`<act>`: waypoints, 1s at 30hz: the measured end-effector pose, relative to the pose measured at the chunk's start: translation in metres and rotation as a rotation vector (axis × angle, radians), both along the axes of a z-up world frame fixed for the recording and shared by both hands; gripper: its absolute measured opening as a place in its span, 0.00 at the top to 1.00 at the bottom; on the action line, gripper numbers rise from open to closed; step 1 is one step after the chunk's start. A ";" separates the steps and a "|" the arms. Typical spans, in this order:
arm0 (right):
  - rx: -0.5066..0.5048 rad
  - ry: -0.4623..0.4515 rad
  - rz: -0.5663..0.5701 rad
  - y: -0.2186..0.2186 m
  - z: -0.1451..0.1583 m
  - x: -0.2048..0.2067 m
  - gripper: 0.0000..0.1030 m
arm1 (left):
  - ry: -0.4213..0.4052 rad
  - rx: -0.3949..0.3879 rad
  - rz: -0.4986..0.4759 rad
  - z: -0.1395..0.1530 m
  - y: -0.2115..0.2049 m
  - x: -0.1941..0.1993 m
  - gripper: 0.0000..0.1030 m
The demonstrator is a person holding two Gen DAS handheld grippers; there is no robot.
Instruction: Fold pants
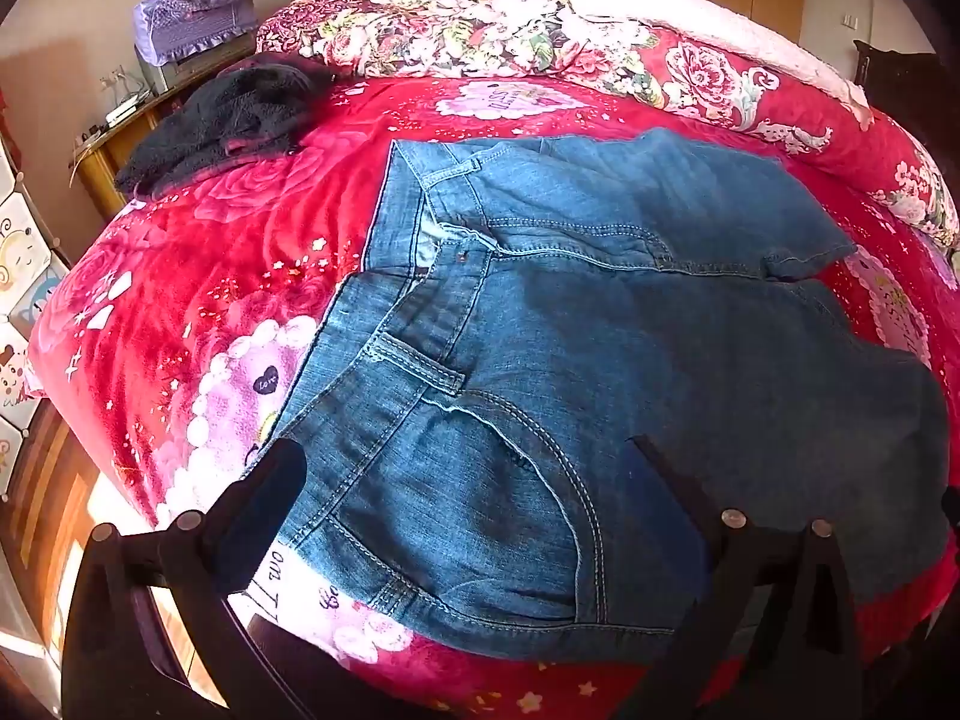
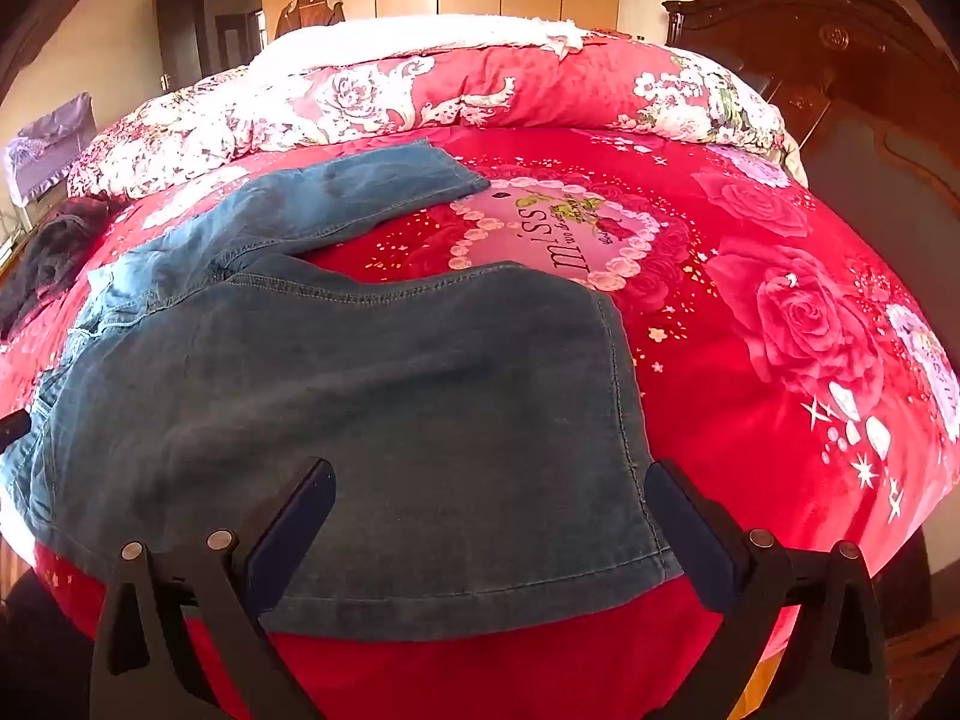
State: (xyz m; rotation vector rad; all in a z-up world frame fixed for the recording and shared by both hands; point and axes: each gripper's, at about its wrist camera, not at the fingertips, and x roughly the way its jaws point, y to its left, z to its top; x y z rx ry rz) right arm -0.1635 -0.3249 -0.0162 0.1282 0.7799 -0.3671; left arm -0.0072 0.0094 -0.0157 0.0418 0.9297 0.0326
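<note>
Blue jeans (image 1: 570, 348) lie spread flat on the red floral bedspread (image 1: 198, 276), waistband to the left, legs running right. My left gripper (image 1: 468, 468) is open above the near pocket and hip of the jeans, holding nothing. In the right wrist view the jeans (image 2: 336, 372) show both legs, the near leg's hem at the bed's front edge. My right gripper (image 2: 489, 492) is open over that near leg end, holding nothing.
A dark fuzzy garment (image 1: 222, 120) lies at the bed's far left. A folded floral quilt (image 2: 420, 96) runs along the far side. A dark wooden headboard (image 2: 840, 78) stands at the right. A covered appliance (image 1: 192, 18) sits on a wooden desk beyond the bed.
</note>
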 end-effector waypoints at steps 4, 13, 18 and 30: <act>0.004 -0.008 -0.017 -0.015 0.002 0.012 0.00 | 0.003 -0.011 -0.018 -0.002 -0.003 -0.001 0.00; 0.009 -0.022 -0.024 -0.026 0.006 0.021 0.00 | -0.028 0.015 -0.105 0.002 -0.020 -0.008 0.00; 0.005 -0.021 -0.029 -0.026 0.006 0.020 0.00 | -0.030 0.019 -0.110 0.003 -0.022 -0.010 0.00; -0.001 -0.006 -0.025 -0.024 0.004 0.023 0.00 | -0.013 0.018 -0.109 0.001 -0.021 -0.010 0.00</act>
